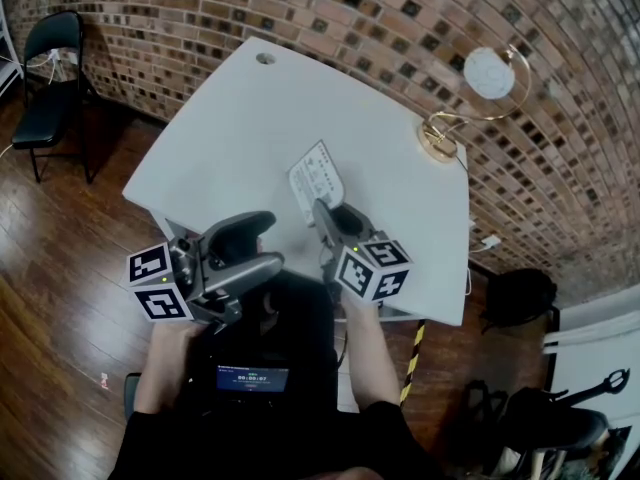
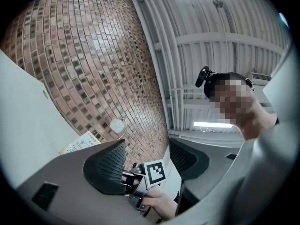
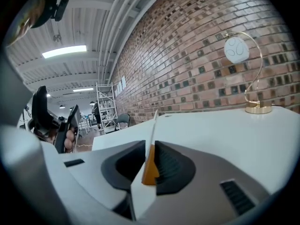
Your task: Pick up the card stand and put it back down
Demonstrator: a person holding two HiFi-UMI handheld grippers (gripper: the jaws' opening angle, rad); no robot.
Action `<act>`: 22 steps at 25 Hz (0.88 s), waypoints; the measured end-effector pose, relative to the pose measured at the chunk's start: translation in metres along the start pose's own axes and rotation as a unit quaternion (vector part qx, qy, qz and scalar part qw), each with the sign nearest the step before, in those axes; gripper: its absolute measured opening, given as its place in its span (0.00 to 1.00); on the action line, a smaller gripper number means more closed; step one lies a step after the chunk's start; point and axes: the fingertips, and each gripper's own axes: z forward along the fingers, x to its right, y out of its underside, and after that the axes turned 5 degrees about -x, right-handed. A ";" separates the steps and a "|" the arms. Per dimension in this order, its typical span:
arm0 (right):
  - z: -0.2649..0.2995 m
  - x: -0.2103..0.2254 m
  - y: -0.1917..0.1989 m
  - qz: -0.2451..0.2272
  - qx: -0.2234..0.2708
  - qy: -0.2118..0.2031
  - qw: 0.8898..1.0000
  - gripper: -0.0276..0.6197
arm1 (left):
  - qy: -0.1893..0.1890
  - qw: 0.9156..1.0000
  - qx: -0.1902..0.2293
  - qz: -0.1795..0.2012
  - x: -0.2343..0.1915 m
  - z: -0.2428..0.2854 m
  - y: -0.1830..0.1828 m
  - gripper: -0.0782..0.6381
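The card stand (image 1: 317,178) is a white printed card on a small orange base and stands on the white table (image 1: 240,118), near its front edge. In the right gripper view the card stand (image 3: 153,128) shows edge-on between the jaws, and its orange base fills the gap. My right gripper (image 1: 327,218) (image 3: 150,146) is shut on it, low at the base. My left gripper (image 1: 255,248) (image 2: 146,145) hangs off the table's front edge, tilted upward, open and empty. The card stand (image 2: 79,143) also shows at the left of the left gripper view.
A gold arc lamp with a white globe (image 1: 480,78) (image 3: 239,50) stands at the table's far right corner. A brick wall runs behind the table. A black folding chair (image 1: 50,78) stands on the wood floor at the left. Black bags (image 1: 520,293) lie at the right.
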 end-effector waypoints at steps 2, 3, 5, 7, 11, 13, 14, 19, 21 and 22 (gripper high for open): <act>-0.001 0.005 -0.001 0.002 0.002 0.001 1.000 0.12 | -0.001 1.000 -0.001 -0.001 -0.001 0.001 0.000 0.51; -0.001 0.007 -0.002 0.003 0.003 0.001 1.000 0.12 | -0.001 1.000 -0.001 -0.002 -0.001 0.002 0.000 0.51; -0.003 0.010 -0.003 0.005 0.004 0.001 1.000 0.11 | -0.003 1.000 -0.002 -0.002 -0.002 0.003 0.000 0.51; -0.004 0.013 -0.003 0.006 0.006 0.001 1.000 0.11 | -0.003 1.000 -0.003 -0.003 -0.003 0.003 0.001 0.51; -0.006 0.019 -0.001 0.005 0.008 -0.005 1.000 0.11 | -0.001 1.000 -0.005 -0.005 -0.005 0.004 0.004 0.51; -0.008 0.021 -0.001 0.007 0.012 -0.015 1.000 0.10 | -0.001 1.000 -0.006 -0.006 -0.005 0.006 0.005 0.51; -0.009 0.022 -0.002 0.010 0.015 -0.021 1.000 0.09 | 0.000 1.000 -0.007 -0.007 -0.005 0.008 0.005 0.51; -0.017 0.031 -0.003 0.022 0.026 -0.033 0.999 0.08 | 0.002 1.000 -0.014 -0.010 -0.006 0.013 0.009 0.51; -0.020 0.034 -0.004 0.029 0.031 -0.038 0.998 0.08 | 0.003 1.000 -0.017 -0.012 -0.006 0.015 0.011 0.51; -0.021 0.035 -0.004 0.034 0.034 -0.042 0.998 0.08 | 0.004 1.000 -0.018 -0.012 -0.006 0.017 0.012 0.51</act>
